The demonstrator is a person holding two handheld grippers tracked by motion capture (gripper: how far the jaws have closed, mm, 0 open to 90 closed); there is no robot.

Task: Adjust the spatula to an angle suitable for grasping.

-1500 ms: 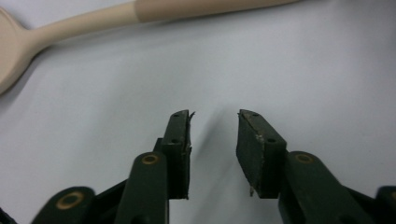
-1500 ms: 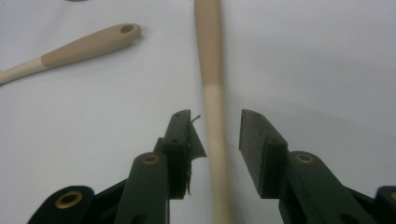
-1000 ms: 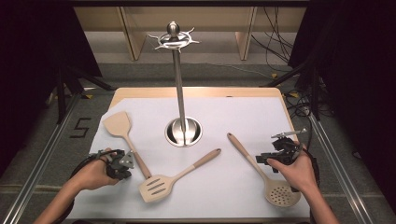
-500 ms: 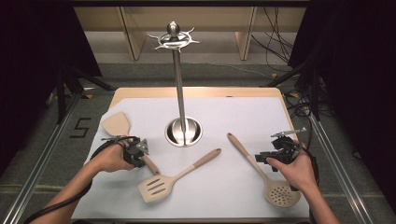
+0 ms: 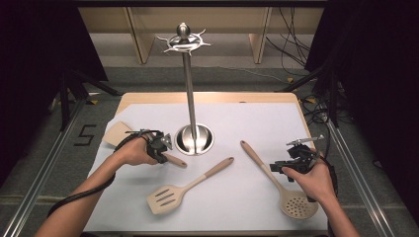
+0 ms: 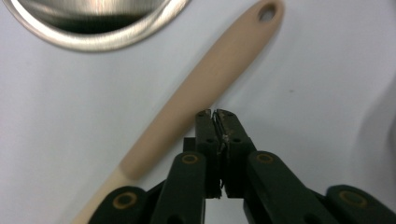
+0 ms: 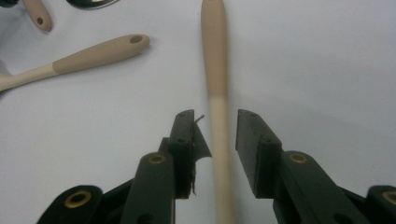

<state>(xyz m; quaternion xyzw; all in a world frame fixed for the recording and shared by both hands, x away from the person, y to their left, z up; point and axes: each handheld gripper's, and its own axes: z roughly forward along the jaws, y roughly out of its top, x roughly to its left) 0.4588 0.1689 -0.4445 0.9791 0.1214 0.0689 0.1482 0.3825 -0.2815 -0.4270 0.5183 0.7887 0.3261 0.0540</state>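
Note:
A solid wooden spatula (image 5: 117, 132) lies left of the steel stand (image 5: 195, 139), its handle (image 6: 210, 79) pointing at the stand's base. My left gripper (image 5: 165, 146) hovers over that handle. In the left gripper view (image 6: 215, 114) its jaws have just been opening, but the tips still stand almost together with nothing between them, and the handle lies beside them on the left. A skimmer spoon (image 5: 298, 205) lies at the right. My right gripper (image 5: 279, 168) is open and straddles its handle (image 7: 214, 56) without touching it.
A slotted spatula (image 5: 165, 197) lies in the middle near the front, with its handle (image 7: 100, 51) aimed at the stand. The stand's tall pole ends in a ring of hooks (image 5: 184, 43). White paper (image 5: 247, 123) covers the table; dark floor and cables surround it.
My left hand has moved away from the front edge and rightward toward the stand base. The solid spatula's handle has swung toward the base with it. The right hand has stayed put.

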